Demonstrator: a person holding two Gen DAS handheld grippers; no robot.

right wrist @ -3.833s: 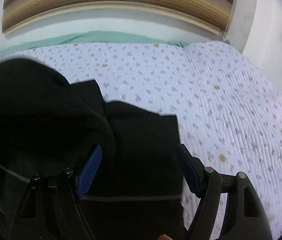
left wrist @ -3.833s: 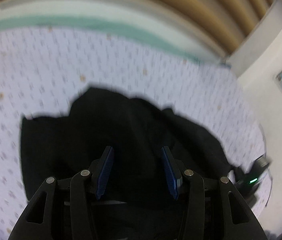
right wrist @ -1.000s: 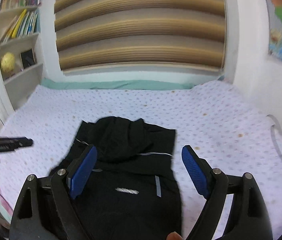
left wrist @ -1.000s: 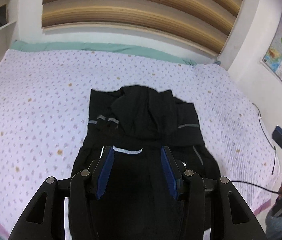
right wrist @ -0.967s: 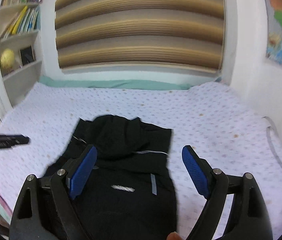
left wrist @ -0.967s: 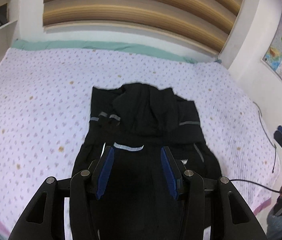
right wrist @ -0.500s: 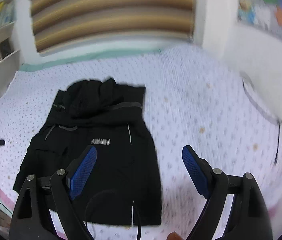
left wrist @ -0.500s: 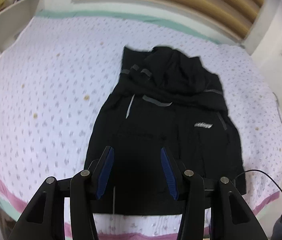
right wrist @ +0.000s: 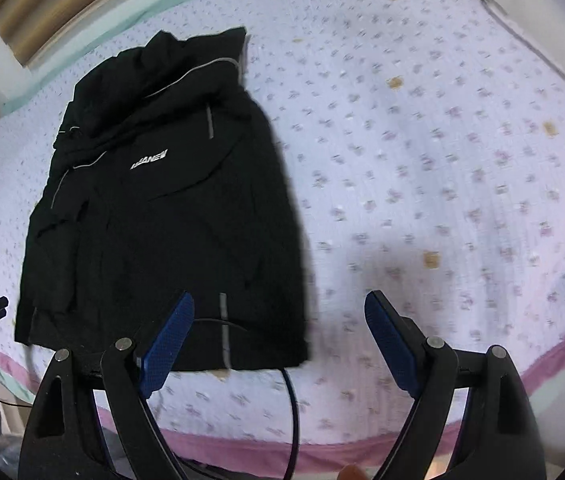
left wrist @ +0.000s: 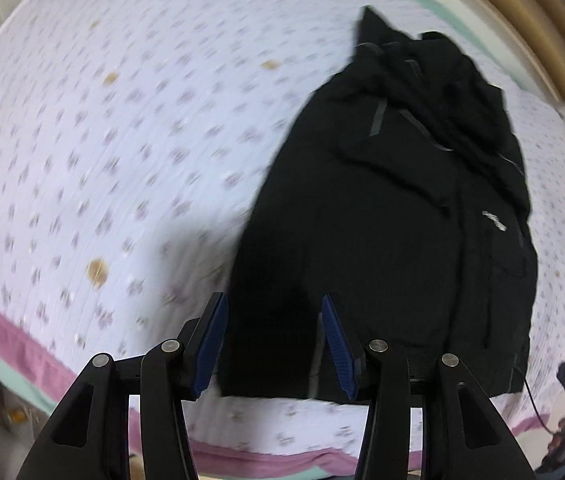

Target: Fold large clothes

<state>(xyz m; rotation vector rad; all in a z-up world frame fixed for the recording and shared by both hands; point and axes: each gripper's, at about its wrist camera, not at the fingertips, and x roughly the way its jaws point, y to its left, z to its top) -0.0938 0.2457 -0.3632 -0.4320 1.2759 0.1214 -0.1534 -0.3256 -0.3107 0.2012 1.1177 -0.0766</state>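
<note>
**Black jacket laid out near the foot of the bed, both grippers spread and holding nothing**

A wide bed covered in a white quilted bedspread [right wrist: 442, 160] with small lilac flower prints and a pink border band fills both views. On it lies the black hooded jacket [right wrist: 170, 200] with grey reflective strips and a white chest logo, spread flat with its hood bunched at the far end and its hem close to the near edge of the bed. The sleeves appear folded in over the body, though the dark cloth makes this hard to read.

The left gripper [left wrist: 272, 344], black with blue ribbed pads, hangs above the jacket's lower left corner, its jaws released with nothing between them. The right gripper [right wrist: 278, 344] hangs over the lower right corner of the hem, its jaws parted wide and empty.

A thin black cable [right wrist: 292, 412] runs across the bed edge below the hem.
</note>
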